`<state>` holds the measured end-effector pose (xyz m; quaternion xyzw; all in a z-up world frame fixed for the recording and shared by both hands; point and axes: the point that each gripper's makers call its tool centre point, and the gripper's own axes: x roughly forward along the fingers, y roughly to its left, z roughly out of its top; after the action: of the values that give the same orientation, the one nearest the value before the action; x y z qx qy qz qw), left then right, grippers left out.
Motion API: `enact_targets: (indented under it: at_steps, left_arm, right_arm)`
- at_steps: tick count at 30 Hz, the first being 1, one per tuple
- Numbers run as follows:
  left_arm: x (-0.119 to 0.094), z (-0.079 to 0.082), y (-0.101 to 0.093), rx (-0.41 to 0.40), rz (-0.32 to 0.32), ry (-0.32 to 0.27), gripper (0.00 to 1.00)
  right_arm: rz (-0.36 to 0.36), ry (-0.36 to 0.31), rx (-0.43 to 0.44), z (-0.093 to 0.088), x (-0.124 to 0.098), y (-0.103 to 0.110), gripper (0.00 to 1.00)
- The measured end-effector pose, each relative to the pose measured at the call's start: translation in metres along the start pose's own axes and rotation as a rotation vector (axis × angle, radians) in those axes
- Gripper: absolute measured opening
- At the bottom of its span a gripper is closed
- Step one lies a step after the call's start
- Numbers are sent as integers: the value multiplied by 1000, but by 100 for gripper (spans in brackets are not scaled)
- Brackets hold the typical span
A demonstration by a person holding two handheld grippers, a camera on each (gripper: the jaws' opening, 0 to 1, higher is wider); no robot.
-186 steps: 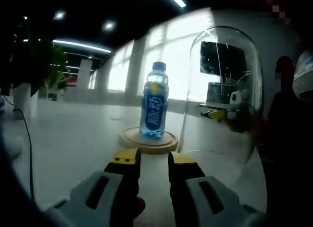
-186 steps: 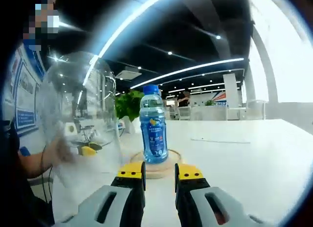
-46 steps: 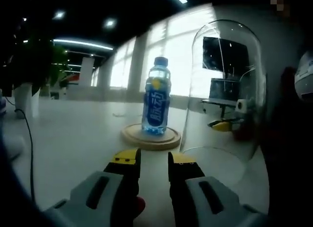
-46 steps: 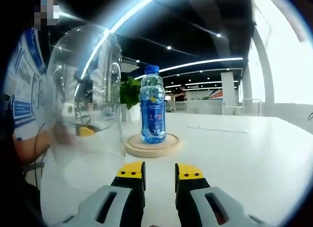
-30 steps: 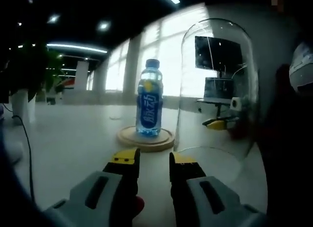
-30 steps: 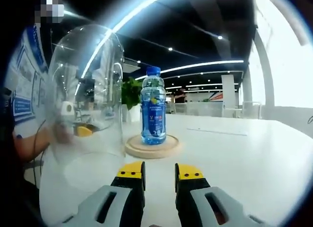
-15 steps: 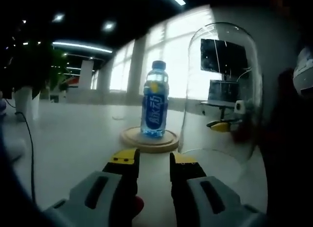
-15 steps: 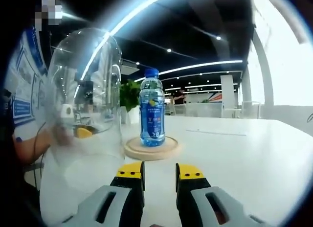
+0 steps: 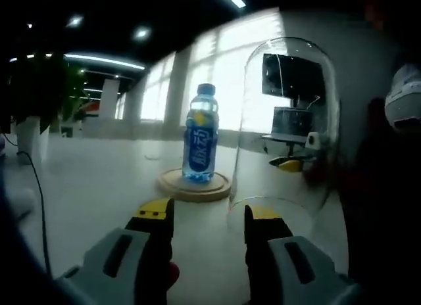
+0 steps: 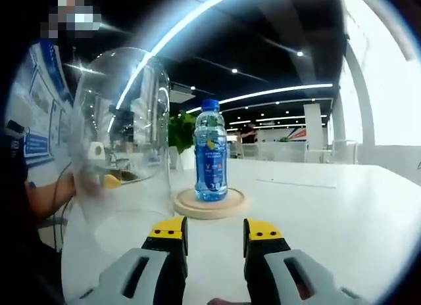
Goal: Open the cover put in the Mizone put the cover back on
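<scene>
Mizone bottle (image 9: 200,143), clear plastic with a blue cap and blue label, stands upright at the centre of a flat round wooden base (image 9: 193,185) just left of centre in the left gripper view. In the right gripper view the same bottle (image 10: 212,159) and base (image 10: 209,204) sit near the middle of the frame. The cover (image 9: 284,135) is a tall clear glass dome with a rounded top; it stands upright on the smooth white table (image 9: 92,187) just beside the base, to the right of the bottle in the left gripper view and to the left of it (image 10: 122,140) in the right gripper view. Reflections streak its curved wall.

At the bottom of the left gripper view, the left gripper (image 9: 208,216) has its yellow-tipped jaws spread with a clear gap and nothing between them. At the bottom of the right gripper view, the right gripper (image 10: 215,229) likewise shows its jaws apart and empty. A thin dark cable (image 9: 41,206) runs down the left edge of the left gripper view.
</scene>
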<state>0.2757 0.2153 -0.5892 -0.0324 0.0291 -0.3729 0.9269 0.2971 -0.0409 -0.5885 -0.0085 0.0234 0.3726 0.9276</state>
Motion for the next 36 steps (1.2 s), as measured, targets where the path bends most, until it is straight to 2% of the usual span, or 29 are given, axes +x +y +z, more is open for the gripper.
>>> enact_targets:
  at_steps: [2,6,8,12,14,15,17,19,21,25,29,33,36]
  left_arm:
    - [-4,4,-6,-7,-35,-8,40]
    - [-14,12,-16,-21,-106,-30,47]
    - [-19,15,-18,-18,-124,-33,49]
    - [-22,25,-21,-67,-156,-49,54]
    - [-20,30,-21,-110,-150,-44,62]
    - [-20,34,-24,-101,-160,-57,65]
    - [-21,42,-33,-79,-197,-79,66]
    - [-17,46,-38,-79,-208,-66,66]
    - [-13,47,-44,-41,-228,-49,66]
    - [-5,53,-63,-45,-306,-37,68]
    - [4,60,-70,-3,-326,-47,67]
    - [13,66,-72,-27,-355,-56,67]
    - [19,64,-74,-25,-370,-46,67]
  right_arm:
    - [61,-16,8,4,-4,8,31]
    - [249,-68,24,15,-16,37,33]
    - [296,-114,46,25,-20,45,37]
    - [372,-193,87,45,-28,55,45]
    - [399,-204,70,49,-29,60,47]
    - [420,-202,65,51,-28,64,47]
    - [434,-197,67,52,-24,67,50]
    - [444,-187,64,52,-18,70,51]
    - [452,-176,70,53,-12,71,54]
    - [486,-175,79,59,-6,79,61]
    - [535,-161,54,63,1,92,65]
    - [543,-146,57,65,11,96,68]
    - [563,-121,60,63,16,100,70]
